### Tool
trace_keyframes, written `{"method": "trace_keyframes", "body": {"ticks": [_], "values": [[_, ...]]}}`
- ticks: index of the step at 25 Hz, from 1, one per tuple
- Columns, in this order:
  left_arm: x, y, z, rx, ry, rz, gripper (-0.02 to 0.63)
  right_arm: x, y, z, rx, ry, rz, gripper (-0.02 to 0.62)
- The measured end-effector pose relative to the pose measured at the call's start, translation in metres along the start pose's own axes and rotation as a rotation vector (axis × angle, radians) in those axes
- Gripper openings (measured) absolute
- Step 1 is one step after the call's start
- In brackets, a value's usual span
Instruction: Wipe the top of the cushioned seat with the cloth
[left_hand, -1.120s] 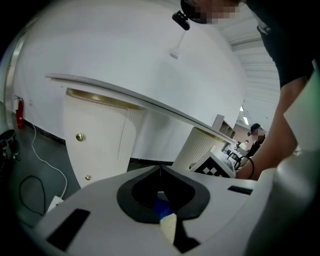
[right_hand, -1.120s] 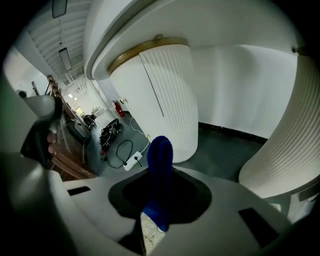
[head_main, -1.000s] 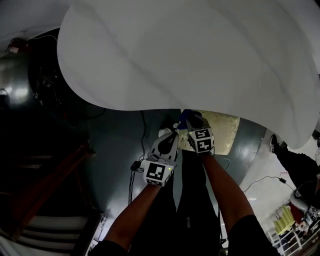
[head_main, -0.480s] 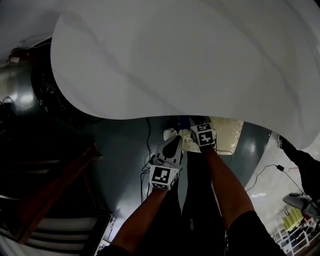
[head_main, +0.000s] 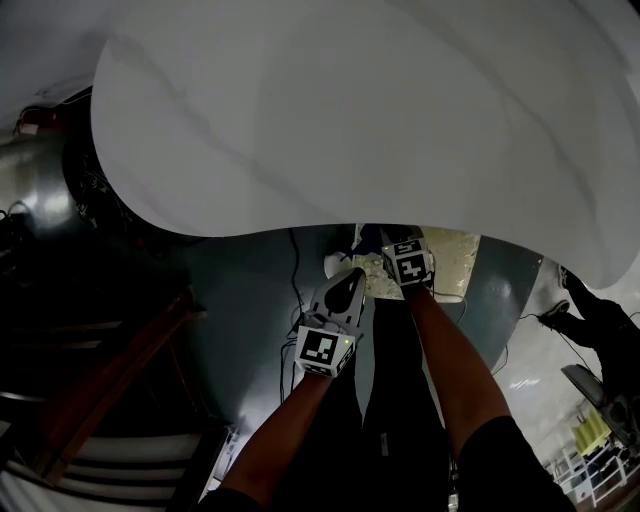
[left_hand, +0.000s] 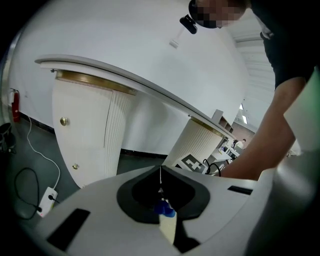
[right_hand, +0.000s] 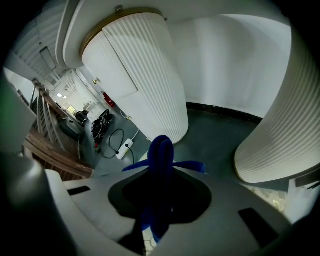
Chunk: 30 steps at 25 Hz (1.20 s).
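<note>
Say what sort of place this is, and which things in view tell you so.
Probably an office reception or lobby, indoors. A big curved white counter spans the head view. It rests on fluted white pedestals with gold trim, over a smooth grey floor where a power strip lies.

The worktop (head_main: 350, 120) hides most of the cushioned seat (head_main: 458, 262) from us. We lose the lower end of the cloth (right_hand: 161, 150) inside the right gripper (right_hand: 160, 172).

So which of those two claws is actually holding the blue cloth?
The right claw: its jaws are clamped on the folded blue cloth, which sticks out past them. The left claw is shut with nothing in it.
</note>
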<state>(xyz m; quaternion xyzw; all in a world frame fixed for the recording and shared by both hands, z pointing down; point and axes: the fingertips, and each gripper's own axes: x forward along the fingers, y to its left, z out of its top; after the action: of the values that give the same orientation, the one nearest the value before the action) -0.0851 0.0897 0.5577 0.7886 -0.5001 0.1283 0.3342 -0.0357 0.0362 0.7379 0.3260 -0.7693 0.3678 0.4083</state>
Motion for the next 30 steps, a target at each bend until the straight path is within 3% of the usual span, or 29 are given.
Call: {"method": "trace_keyframes", "body": {"ticks": [30], "values": [[0.037, -0.067, -0.017, 0.073, 0.090, -0.102, 0.020, -0.040, -0.083, -0.045, 0.028, -0.019, -0.067, 0.089]]}}
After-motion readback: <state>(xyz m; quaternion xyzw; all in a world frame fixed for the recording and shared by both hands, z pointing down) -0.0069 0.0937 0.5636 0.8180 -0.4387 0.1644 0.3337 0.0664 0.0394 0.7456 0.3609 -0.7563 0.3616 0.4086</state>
